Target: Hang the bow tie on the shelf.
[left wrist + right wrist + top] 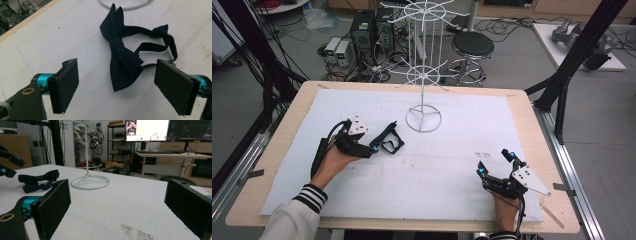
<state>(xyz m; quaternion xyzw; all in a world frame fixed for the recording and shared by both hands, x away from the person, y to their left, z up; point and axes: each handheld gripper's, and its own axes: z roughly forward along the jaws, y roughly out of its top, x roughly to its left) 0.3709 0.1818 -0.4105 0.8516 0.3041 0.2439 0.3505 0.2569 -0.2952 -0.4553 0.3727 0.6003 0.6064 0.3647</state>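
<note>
2 grippers low over table, jaws apart: left gripper [116, 85] facing bow tie [120, 53], right gripper [117, 207] idle.

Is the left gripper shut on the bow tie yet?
No, open: the left gripper has its jaws spread either side of the bow tie, which lies flat on the table.

bow tie [390, 139] lies left of stand [423, 119].

No text, label, brand or number is legible; writing on the monitors [147, 130] is too small.
</note>
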